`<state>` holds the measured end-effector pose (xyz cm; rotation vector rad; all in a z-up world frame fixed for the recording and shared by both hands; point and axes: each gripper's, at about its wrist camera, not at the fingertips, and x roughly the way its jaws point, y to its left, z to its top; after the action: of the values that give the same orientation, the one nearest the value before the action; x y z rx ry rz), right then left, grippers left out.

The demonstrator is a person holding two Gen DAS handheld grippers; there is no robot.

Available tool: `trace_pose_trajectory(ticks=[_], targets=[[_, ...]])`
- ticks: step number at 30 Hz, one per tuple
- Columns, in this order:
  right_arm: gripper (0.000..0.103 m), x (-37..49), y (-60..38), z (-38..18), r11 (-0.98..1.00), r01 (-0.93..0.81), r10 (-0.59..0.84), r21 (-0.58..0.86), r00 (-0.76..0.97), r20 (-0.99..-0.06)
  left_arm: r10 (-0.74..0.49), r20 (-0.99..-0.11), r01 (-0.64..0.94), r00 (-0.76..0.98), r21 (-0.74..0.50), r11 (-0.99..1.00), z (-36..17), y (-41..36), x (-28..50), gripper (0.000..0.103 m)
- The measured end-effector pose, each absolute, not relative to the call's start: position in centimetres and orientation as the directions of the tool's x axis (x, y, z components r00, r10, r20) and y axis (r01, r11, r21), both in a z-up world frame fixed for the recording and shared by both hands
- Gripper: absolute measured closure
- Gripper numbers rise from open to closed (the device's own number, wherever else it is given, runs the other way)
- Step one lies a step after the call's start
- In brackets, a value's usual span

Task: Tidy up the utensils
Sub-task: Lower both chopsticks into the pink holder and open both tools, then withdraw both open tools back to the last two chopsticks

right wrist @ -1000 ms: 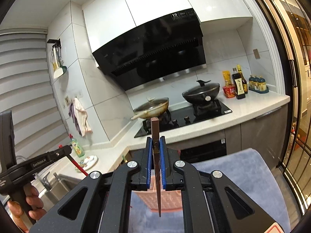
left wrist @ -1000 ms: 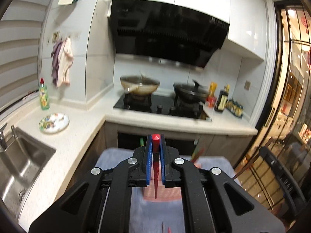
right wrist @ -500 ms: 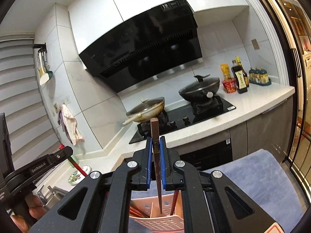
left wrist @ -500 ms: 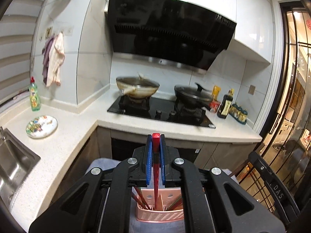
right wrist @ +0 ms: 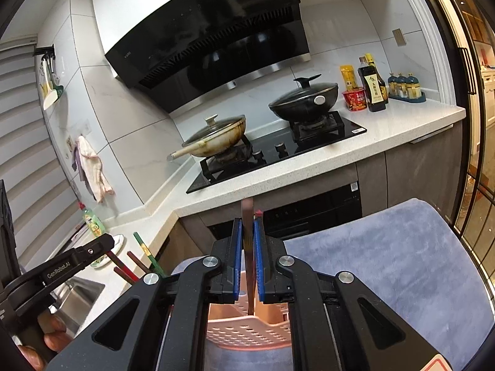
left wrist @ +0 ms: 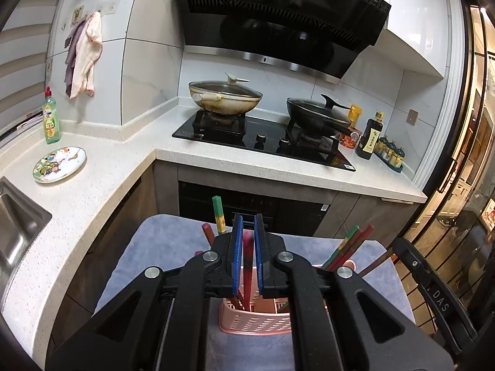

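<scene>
A pink perforated utensil basket (left wrist: pixel 256 318) stands on a blue-grey cloth (left wrist: pixel 161 247) and holds several red, green and brown chopsticks (left wrist: pixel 346 250). My left gripper (left wrist: pixel 246 247) is just above the basket, its jaws slightly parted, with a blurred red chopstick (left wrist: pixel 246 266) sliding down between them into the basket. My right gripper (right wrist: pixel 247 247) is shut on a brown chopstick (right wrist: pixel 247 216), held upright with its tip over the basket (right wrist: pixel 247 324). The left gripper's handle (right wrist: pixel 71 266) shows at the left of the right wrist view.
Behind the cloth runs an L-shaped white counter (left wrist: pixel 247 160) with a black hob, a lidded wok (left wrist: pixel 225 95) and a black pan (left wrist: pixel 318 114). A sink (left wrist: pixel 15 225), a plate (left wrist: pixel 58 164) and a soap bottle (left wrist: pixel 49 117) are left. Sauce bottles (left wrist: pixel 371 136) stand right.
Both grippers have come down over the basket. The left jaws have parted and the red chopstick has dropped from its raised position. The right still holds its brown chopstick.
</scene>
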<state>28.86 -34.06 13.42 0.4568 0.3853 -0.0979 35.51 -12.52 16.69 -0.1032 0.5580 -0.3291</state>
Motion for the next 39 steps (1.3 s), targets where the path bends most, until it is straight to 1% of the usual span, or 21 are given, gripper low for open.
trace_pose_trajectory(ticks=[1,3,5,6,11,13,15,17,18,19,20,21,23,30,34,39], targets=[[0.095,28.7,-34.1,13.3,0.892,0.178,-0.008,0.415,0.924,-0.381,-0.330,-0.501,0.275,0.800,-0.182,0.944,16.7,-12.5,35.5,0.096],[0.089,28.5,-34.1,13.4,0.891,0.180,-0.007,0.417,0.924,-0.382,-0.323,-0.499,0.272,0.804,-0.174,0.946,16.7,-12.4,35.2,0.093],[0.089,28.0,-34.1,13.6,0.889,0.174,-0.001,0.424,0.926,-0.378,-0.320,-0.501,0.270,0.805,-0.171,0.948,16.8,-12.3,35.1,0.083],[0.089,27.9,-34.2,13.8,0.889,0.173,-0.001,0.424,0.927,-0.376,-0.318,-0.501,0.268,0.805,-0.172,0.948,16.9,-12.2,34.8,0.081],[0.089,26.0,-33.7,14.7,0.898,0.155,0.006,0.413,0.932,-0.363,-0.307,-0.483,0.260,0.820,-0.163,0.952,17.6,-11.7,33.4,0.063],[0.089,25.2,-33.3,14.8,0.904,0.146,0.011,0.402,0.932,-0.362,-0.301,-0.474,0.260,0.827,-0.152,0.953,17.9,-11.4,32.5,0.059],[0.089,24.2,-32.9,14.8,0.910,0.135,0.019,0.391,0.931,-0.365,-0.300,-0.475,0.262,0.827,-0.146,0.954,18.0,-11.1,31.7,0.058],[0.089,23.0,-32.4,14.7,0.915,0.120,0.034,0.384,0.928,-0.370,-0.285,-0.478,0.252,0.831,-0.133,0.958,18.0,-10.8,30.8,0.050],[0.088,22.4,-32.0,14.7,0.919,0.113,0.040,0.378,0.926,-0.375,-0.278,-0.477,0.248,0.834,-0.127,0.960,18.0,-10.6,30.2,0.049],[0.088,21.7,-31.6,14.6,0.924,0.106,0.045,0.368,0.924,-0.380,-0.271,-0.478,0.243,0.836,-0.120,0.963,17.9,-10.4,29.7,0.048],[0.086,21.2,-31.4,14.5,0.928,0.104,0.045,0.359,0.922,-0.384,-0.262,-0.481,0.239,0.837,-0.109,0.965,17.9,-10.2,29.0,0.047],[0.082,20.5,-31.0,14.3,0.932,0.100,0.046,0.348,0.920,-0.388,-0.258,-0.484,0.238,0.836,-0.103,0.966,17.8,-10.0,28.6,0.047],[0.079,19.1,-30.3,13.9,0.939,0.093,0.049,0.331,0.916,-0.397,-0.240,-0.500,0.231,0.832,-0.081,0.970,17.4,-9.8,27.4,0.047],[0.079,14.8,-28.8,12.4,0.942,0.078,0.077,0.328,0.897,-0.436,-0.196,-0.548,0.214,0.813,-0.032,0.976,15.4,-8.8,23.9,0.047],[0.079,12.6,-28.1,11.2,0.943,0.081,0.084,0.323,0.881,-0.466,-0.187,-0.574,0.208,0.797,-0.030,0.978,14.0,-7.7,21.9,0.047],[0.079,9.3,-26.7,8.7,0.951,0.083,0.091,0.299,0.846,-0.525,-0.172,-0.610,0.199,0.773,-0.024,0.980,11.6,-6.4,19.4,0.046]])
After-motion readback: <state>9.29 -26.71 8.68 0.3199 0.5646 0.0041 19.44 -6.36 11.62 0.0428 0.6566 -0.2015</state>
